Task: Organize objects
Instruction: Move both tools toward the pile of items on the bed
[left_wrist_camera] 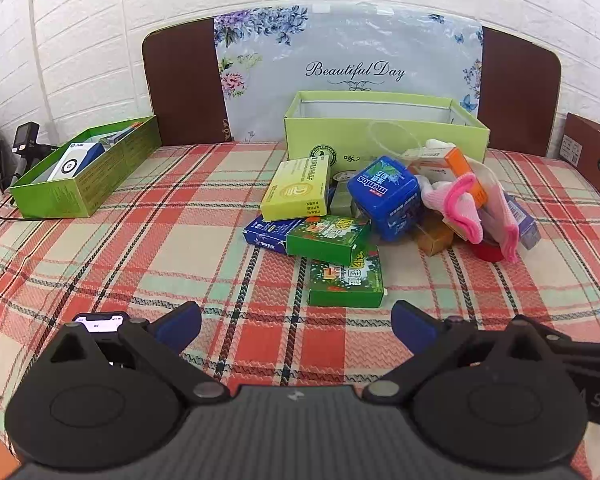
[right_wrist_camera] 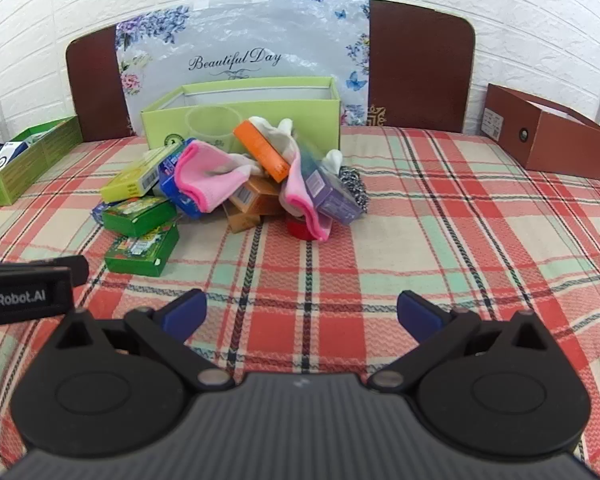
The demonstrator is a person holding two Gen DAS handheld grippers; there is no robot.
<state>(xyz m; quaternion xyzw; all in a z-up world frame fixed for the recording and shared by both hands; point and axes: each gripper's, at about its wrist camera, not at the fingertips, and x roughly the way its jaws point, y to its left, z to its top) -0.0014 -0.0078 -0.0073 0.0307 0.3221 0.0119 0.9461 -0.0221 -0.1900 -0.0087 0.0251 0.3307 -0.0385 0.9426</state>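
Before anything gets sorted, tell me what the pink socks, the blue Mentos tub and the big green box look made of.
Pink socks: soft knit fabric, ribbed cuffs, matte.
Blue Mentos tub: likely plastic; glossy, rounded corners.
Big green box: cardboard, smooth printed skin, thin straight walls.

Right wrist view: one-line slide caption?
Open right gripper hovers over plaid cloth, facing the jumbled pile before a green box.

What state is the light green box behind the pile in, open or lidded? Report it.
Open. The light green box has no lid; its pale inner walls show from above. Its floor is hidden, so whether it holds anything cannot be told.

Left claw (left_wrist_camera: 296, 322), right claw (right_wrist_camera: 302, 312) agape
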